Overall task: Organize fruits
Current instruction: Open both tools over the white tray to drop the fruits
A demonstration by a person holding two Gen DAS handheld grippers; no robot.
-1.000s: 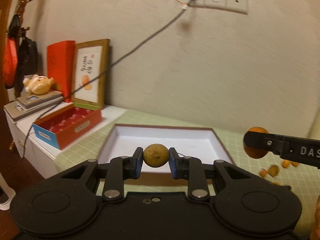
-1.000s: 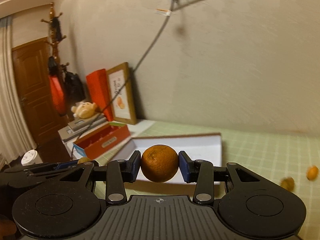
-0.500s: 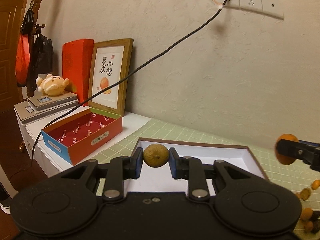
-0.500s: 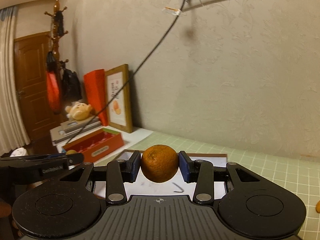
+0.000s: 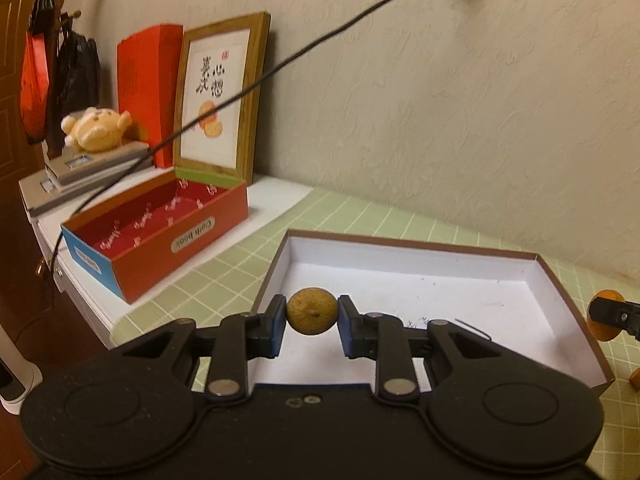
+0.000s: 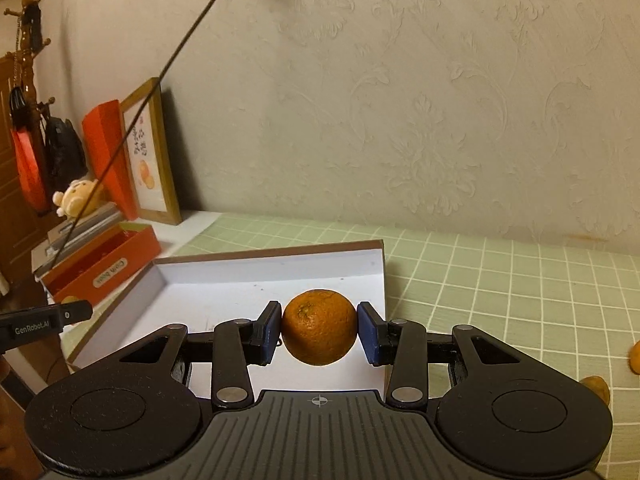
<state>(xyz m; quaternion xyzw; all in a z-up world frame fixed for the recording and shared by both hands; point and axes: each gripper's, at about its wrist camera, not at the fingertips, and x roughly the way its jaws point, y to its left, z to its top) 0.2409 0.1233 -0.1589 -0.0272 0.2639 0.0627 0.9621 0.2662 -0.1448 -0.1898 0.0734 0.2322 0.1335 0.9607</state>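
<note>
Left wrist view shows your left gripper (image 5: 312, 317) clamped on a small yellow-brown fruit (image 5: 312, 316), held above the near-left corner of the white box (image 5: 440, 276) on the green-gridded worktop (image 5: 360, 216). In the right wrist view, your right gripper (image 6: 318, 328) pinches an orange (image 6: 318, 326) between its blue pads (image 6: 270, 330), above the near end of that same box. The box floor looks bare in both views, so you have room to choose spots.

To place well, lower each fruit until it sits on the box floor before you let the pads part; a round fruit released from a height will likely roll. Set the two well apart, small fruit toward the left wall, orange toward the right, so the grippers do not crowd each other. Keep clear of the box rim as you descend. More small fruit (image 6: 634, 356) lies on the worktop to the right, so leave space for it.
</note>
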